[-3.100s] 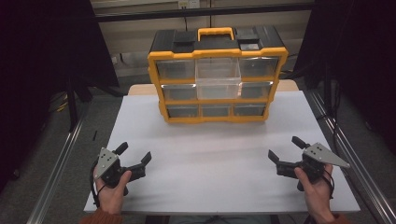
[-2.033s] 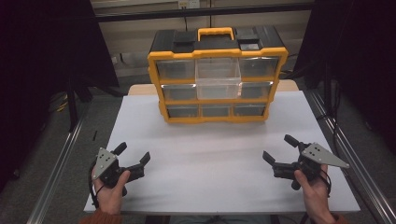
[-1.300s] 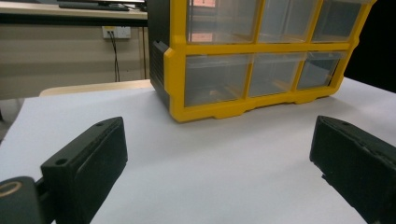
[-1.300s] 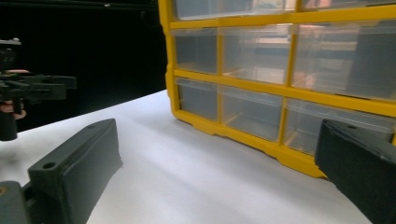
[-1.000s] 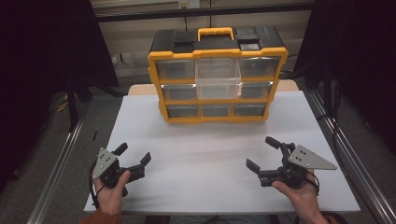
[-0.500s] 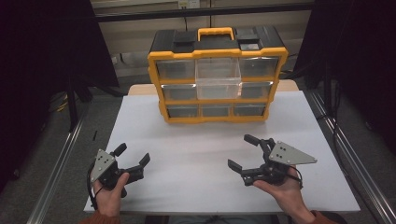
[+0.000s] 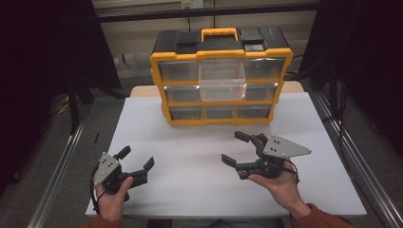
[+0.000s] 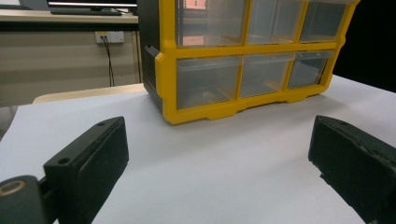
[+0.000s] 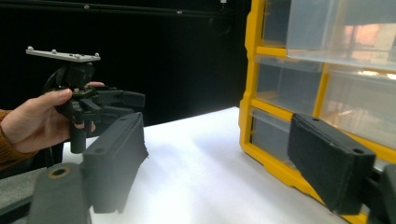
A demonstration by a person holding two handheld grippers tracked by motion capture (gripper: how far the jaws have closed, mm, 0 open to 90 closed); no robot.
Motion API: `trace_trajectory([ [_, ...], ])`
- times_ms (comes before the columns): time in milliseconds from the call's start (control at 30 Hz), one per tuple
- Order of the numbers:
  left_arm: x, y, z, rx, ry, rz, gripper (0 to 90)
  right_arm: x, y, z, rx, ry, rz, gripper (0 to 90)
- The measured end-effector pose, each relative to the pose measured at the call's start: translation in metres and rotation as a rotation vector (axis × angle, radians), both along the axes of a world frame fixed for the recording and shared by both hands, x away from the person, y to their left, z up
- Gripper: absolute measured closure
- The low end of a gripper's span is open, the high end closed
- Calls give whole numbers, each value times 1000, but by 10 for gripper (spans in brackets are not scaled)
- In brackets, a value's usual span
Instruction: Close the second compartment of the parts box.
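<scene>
- I take the yellow-and-black plastic drawer cabinet (image 7: 221, 76) as my landmark; it stands at the far edge of the white counter (image 7: 190, 166), its wide face of clear drawers turned toward me.
- The middle clear plastic drawer of the top row (image 7: 222, 80) sticks out of the cabinet's front, proud of its neighbours; I judge it the thing in hand.
- My right tongs (image 7: 240, 149) hover in front of the cabinet, below and a little to the right of that drawer, with bare counter between. The jaws stand wide apart and grip nothing.
- In the right gripper view the cabinet's yellow frame (image 9: 261, 93) lies ahead and to the right of the jaws, the projecting drawer (image 9: 343, 30) high at the upper right, so the tongs point across the cabinet's face rather than squarely at it.
- My left tongs (image 7: 138, 161) sit near the front left corner of the counter, well apart from the cabinet, jaws also spread and empty.
- In the left gripper view the bottom row of drawers (image 8: 247, 74) lies straight ahead beyond the open jaws.
- The right hand is clearly the nearer one. The drawer slides out toward me, so as I judge it, the coming move needs the right tongs raised and turned to face the drawer's front edge.
</scene>
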State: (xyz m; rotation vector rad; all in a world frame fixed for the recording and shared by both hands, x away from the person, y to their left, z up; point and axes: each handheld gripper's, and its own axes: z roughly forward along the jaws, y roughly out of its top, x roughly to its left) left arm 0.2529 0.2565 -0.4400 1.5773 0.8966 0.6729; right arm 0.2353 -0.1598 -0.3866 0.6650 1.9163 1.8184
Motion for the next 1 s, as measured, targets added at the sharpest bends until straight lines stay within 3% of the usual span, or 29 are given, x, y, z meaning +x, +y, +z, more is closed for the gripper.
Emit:
trace_trajectory([
  [500, 0, 0, 0, -21, 0, 5, 50, 18, 16, 12, 16, -17, 34, 330],
  [767, 0, 1, 0, -10, 0, 8, 50, 26, 18, 12, 14, -10, 50, 483],
  [1000, 0, 1, 0, -21, -3, 3, 50, 32, 17, 15, 4, -4, 49, 681],
])
